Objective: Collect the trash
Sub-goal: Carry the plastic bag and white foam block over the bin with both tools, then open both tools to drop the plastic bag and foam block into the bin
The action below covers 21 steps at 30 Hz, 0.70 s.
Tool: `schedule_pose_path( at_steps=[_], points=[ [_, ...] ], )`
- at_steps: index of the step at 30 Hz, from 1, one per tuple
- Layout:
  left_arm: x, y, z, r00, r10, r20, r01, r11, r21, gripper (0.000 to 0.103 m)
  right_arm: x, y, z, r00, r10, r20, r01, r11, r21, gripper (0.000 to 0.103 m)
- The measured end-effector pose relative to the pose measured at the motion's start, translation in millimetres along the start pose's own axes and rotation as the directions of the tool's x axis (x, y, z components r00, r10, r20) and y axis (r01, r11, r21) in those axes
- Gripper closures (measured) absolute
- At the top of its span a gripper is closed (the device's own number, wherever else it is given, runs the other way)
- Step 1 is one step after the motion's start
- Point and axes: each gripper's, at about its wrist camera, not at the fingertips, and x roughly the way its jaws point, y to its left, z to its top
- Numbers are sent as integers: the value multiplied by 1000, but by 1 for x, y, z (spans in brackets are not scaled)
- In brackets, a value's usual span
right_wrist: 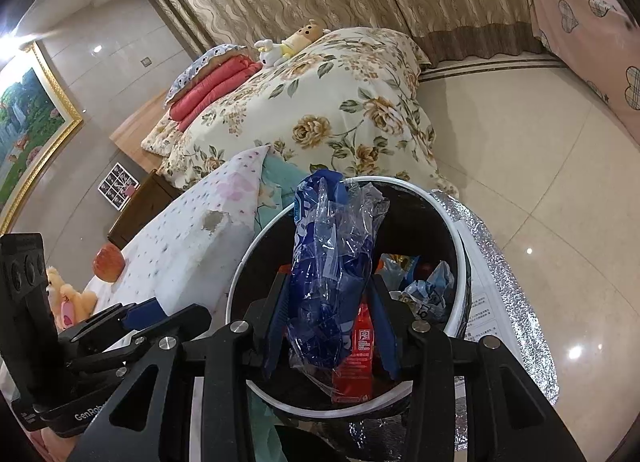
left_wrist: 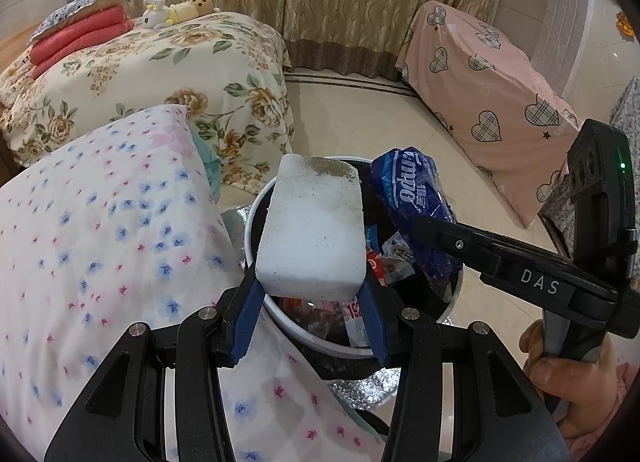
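Observation:
My left gripper (left_wrist: 312, 294) is shut on a white foam block (left_wrist: 314, 225), dirty at its far end, held over a round trash bin with a white rim (left_wrist: 256, 205) and black liner. My right gripper (right_wrist: 328, 326) is shut on a crumpled blue plastic tissue wrapper (right_wrist: 328, 262), held over the same bin (right_wrist: 452, 213). The wrapper also shows in the left wrist view (left_wrist: 412, 197), beside the block. Inside the bin lie a red packet (right_wrist: 360, 354) and other wrappers (right_wrist: 428, 294). The foam block shows at the left in the right wrist view (right_wrist: 188, 258).
A bed with a dotted quilt (left_wrist: 100, 229) lies left of the bin, with an apple (right_wrist: 109, 257) on it. A floral-covered bed (left_wrist: 168, 73) stands behind. Pink-covered furniture (left_wrist: 488, 93) stands at the right. Silver foil sheet (right_wrist: 516, 302) lies under the bin on the tile floor.

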Motion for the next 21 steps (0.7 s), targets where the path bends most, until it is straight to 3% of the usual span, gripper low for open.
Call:
schedule_pose_path(
  at_steps=[21],
  points=[
    [8,4,3,1000,-7,-22,6,1000,-15,56,2,-2,2,1000,2,-8,-2,1000,3,61]
  ],
)
